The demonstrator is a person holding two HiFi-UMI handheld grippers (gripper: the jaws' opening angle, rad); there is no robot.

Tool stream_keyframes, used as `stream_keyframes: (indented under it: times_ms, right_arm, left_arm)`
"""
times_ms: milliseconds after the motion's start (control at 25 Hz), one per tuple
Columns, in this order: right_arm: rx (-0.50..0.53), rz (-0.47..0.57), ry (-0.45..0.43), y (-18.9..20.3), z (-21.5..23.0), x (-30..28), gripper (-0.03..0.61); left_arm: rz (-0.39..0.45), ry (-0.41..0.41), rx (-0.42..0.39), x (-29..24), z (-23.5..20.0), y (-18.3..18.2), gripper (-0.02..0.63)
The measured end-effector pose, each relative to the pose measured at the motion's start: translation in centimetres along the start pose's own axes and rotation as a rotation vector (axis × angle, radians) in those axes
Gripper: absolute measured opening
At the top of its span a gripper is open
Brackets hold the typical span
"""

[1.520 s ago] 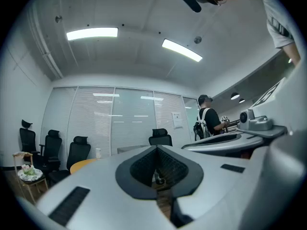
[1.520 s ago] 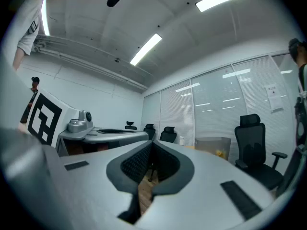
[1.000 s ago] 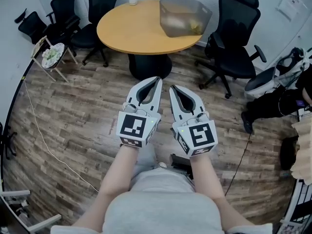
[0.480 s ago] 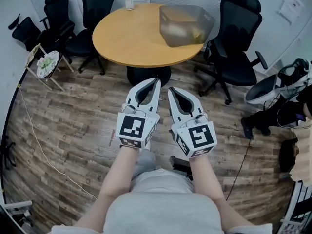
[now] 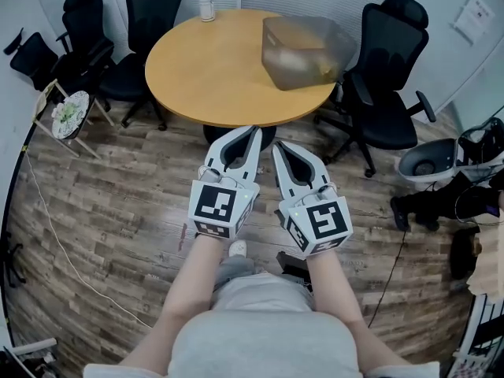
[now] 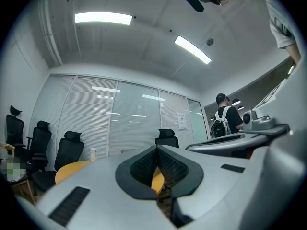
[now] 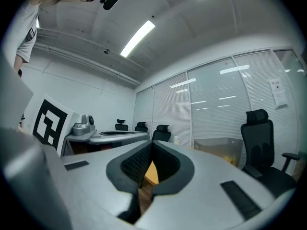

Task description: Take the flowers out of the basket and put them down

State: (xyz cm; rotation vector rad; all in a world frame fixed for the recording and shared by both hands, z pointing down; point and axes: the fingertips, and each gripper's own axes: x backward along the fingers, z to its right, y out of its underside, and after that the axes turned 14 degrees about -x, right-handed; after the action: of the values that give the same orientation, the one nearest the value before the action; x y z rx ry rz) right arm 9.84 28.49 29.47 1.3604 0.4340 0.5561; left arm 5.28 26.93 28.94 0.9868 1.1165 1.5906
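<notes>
Two grippers travel side by side, left gripper [image 5: 254, 129] and right gripper [image 5: 276, 143], both squeezed fully closed on nothing, pads meeting; over the last second the round table [image 5: 213, 77] has slid nearer in the head view, its near rim now just ahead of the tips, so I judge this as the walk-in, no reach begun; the basket [image 5: 305, 47], a cloudy bin with something yellowish inside, sits on the table's right side, close to that edge; the flowers themselves I cannot make out through its wall; the near rim is free of chairs, good standing room; a black chair [image 5: 387, 81] crowds the basket's right flank, more chairs [image 5: 118, 46] on the left; a cup [image 5: 206, 6] stands at the far rim, well apart from the basket; a cable [image 5: 59, 219] trails on the left, off the path
</notes>
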Motion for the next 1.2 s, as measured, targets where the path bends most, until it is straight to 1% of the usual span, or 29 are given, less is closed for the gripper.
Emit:
stream_keyframes:
  times_ms: [200,480,840,1200]
  right_arm:
    - [0.007,-0.009,0.027,0.2,0.7,-3.5,0.025]
    - [-0.003,-0.009,0.06,0.1,1.6,-7.3,0.026]
    - [-0.004,-0.021,0.08,0.1,3.2,-9.1,0.026]
    - [-0.027,0.003,0.052,0.2,6.0,-11.9,0.026]
  left_arm:
    - [0.01,0.011,0.008,-1.9,-3.1,0.9,0.002]
    - [0.015,0.044,0.012,-4.1,-6.1,1.9,0.002]
    - [0.025,0.055,0.021,-6.1,-7.6,2.5,0.002]
    - [0.012,0.032,0.004,-9.2,-8.8,4.0,0.002]
